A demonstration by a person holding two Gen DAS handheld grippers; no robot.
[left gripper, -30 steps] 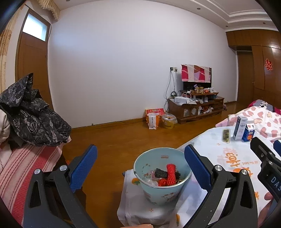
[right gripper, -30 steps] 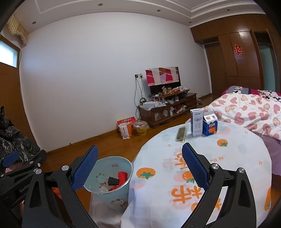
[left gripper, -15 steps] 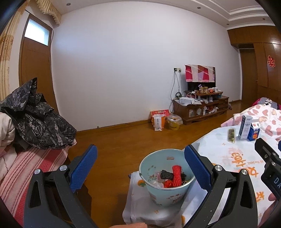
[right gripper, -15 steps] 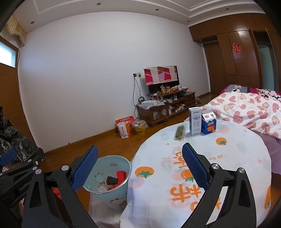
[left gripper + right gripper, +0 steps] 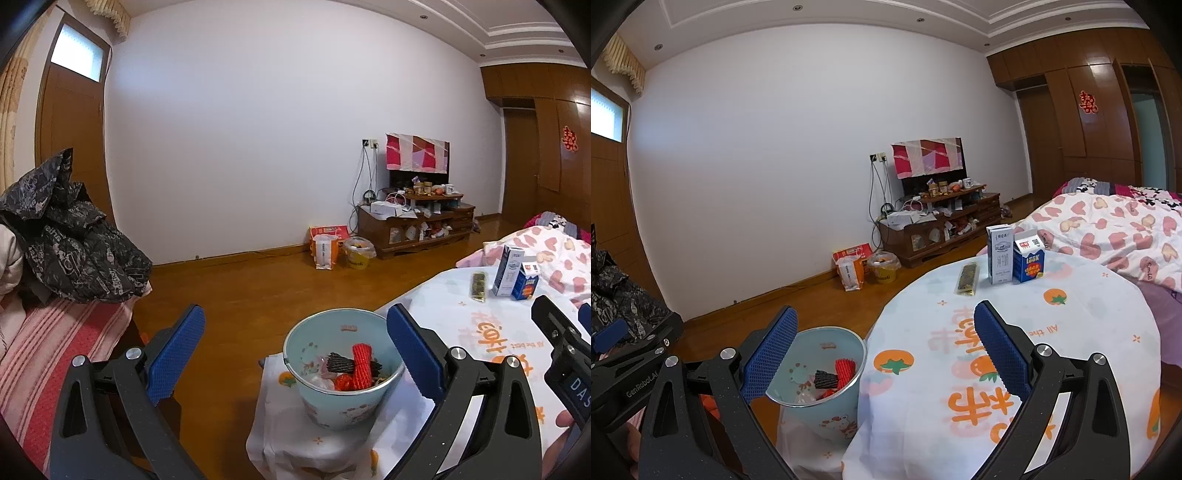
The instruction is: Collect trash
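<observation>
A light blue trash bucket [image 5: 343, 402] stands on a low cloth-covered stool beside the round table; it holds red and black wrappers [image 5: 360, 367]. It also shows in the right wrist view [image 5: 831, 410]. On the table's far side stand a tall white milk carton [image 5: 999, 254] and a blue carton [image 5: 1028, 262], with a flat dark snack packet [image 5: 967, 278] beside them. My left gripper [image 5: 291, 354] is open and empty, above and before the bucket. My right gripper [image 5: 884, 350] is open and empty over the table's near edge.
The round table [image 5: 1089, 332] has a white cloth with orange prints. A bed with a heart quilt [image 5: 1115, 229] lies to the right. A sofa with a dark jacket [image 5: 74, 243] is to the left. A TV cabinet [image 5: 413, 229], bags and wood floor lie beyond.
Both grippers have drawn back and tilted up slightly, so the bucket and cartons sit a little further right and lower in view. Both stay open and empty.
</observation>
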